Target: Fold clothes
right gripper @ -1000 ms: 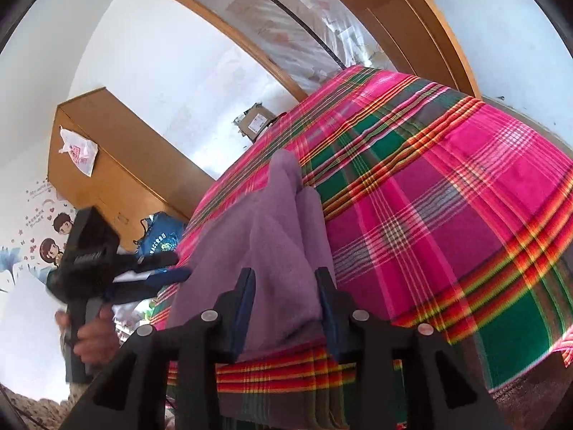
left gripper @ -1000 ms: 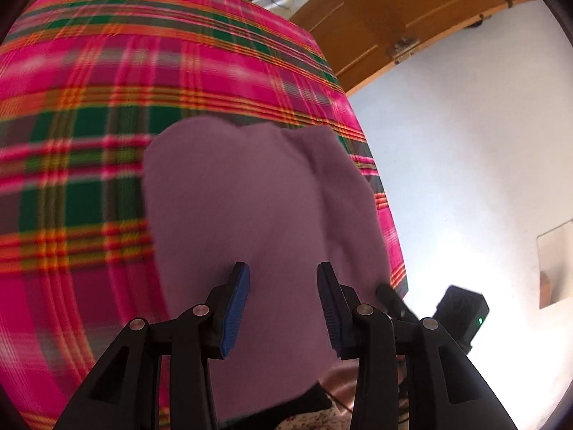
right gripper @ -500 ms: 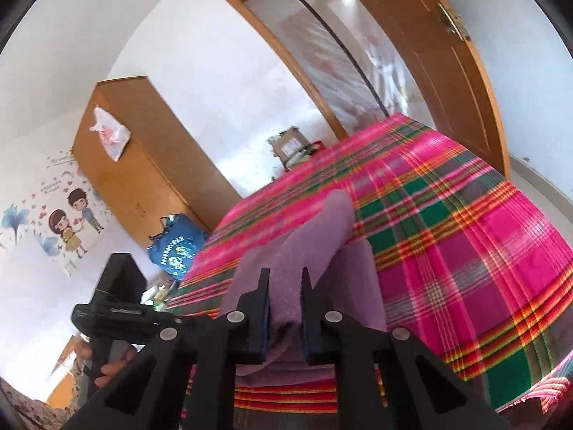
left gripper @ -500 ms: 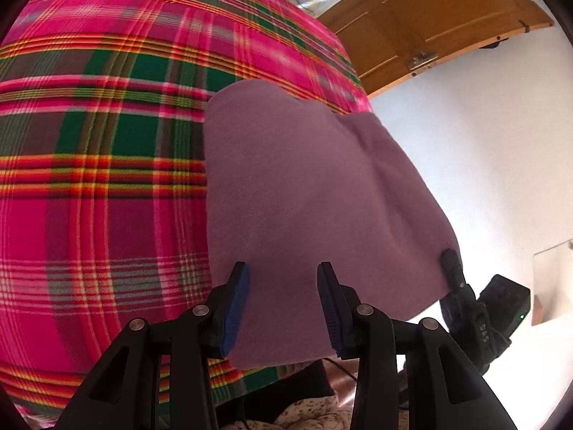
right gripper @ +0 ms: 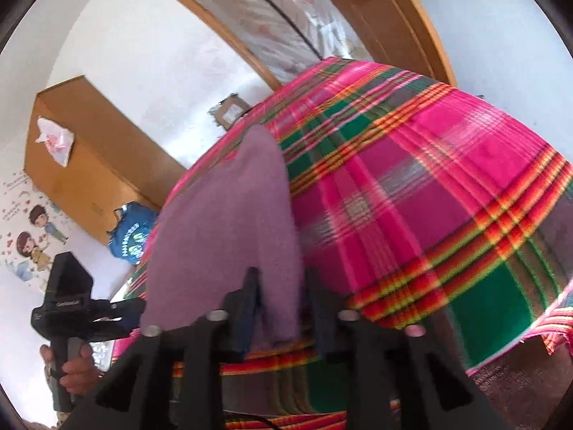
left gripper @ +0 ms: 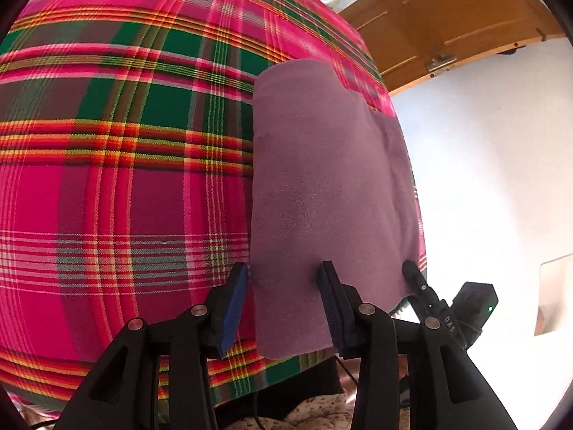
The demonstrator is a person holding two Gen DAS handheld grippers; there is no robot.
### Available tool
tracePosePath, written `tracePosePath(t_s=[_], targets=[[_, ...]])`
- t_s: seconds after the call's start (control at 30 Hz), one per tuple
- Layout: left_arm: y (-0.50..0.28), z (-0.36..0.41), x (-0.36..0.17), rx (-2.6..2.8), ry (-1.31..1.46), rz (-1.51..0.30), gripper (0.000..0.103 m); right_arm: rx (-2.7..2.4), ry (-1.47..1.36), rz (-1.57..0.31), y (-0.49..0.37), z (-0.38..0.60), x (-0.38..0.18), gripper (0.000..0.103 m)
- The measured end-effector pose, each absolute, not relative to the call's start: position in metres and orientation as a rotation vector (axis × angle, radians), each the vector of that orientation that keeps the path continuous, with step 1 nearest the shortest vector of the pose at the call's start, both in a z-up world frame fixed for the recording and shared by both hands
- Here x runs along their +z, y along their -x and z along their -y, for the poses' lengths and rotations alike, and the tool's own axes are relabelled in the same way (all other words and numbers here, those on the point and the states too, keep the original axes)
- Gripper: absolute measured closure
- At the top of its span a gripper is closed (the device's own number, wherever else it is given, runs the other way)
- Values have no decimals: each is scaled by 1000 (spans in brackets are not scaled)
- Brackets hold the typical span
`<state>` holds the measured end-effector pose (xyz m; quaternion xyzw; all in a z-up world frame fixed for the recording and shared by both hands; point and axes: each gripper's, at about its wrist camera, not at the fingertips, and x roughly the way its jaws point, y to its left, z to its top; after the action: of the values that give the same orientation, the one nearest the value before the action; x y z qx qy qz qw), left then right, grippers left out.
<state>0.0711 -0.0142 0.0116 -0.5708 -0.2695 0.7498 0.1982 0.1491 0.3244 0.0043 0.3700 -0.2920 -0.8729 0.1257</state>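
Now purple garment [left gripper: 322,186] lies flat near plaid bed [left gripper: 125,179] edge, no longer lifted. Your right gripper [right gripper: 281,308] opening, cloth released; left gripper [left gripper: 283,304] half-open, straddling corner. Fold landed; smooth next.

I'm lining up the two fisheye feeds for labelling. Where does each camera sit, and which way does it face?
Left wrist: on the left hand-held gripper, looking down across the purple cloth on the plaid cover; its own fingers show, and the right hand-held gripper's tip.
Right wrist: on the right hand-held gripper, jaws opening around the cloth's edge, facing the wardrobe; the person's hand shows.
Shared: cloth, cover, door.
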Motion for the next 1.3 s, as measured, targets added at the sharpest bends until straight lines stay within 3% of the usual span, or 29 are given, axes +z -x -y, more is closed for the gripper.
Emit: tracePosePath(t_s=[0.4,0.53,0.67,0.83,1.03,1.3], targets=[[-86,26,11,2099,1599,774,60,-2712,-910,397,-139,-286,54,64],[-88,30,10,2121,1603,763,52,-2694,-997,397,-127,-287,40,64],[-91,32,16,2159,1582,731,52,-2682,-1082,432,-118,-298,30,64],[-85,32,33,2242,1544,667,52,-2707,-963,308,-114,-287,58,65],[-50,27,50,2254,1484,646,52,-2589,-992,146,-65,-258,73,86],[-14,26,32,2272,1544,655,52,-2492,-1209,189,-26,-258,40,88]])
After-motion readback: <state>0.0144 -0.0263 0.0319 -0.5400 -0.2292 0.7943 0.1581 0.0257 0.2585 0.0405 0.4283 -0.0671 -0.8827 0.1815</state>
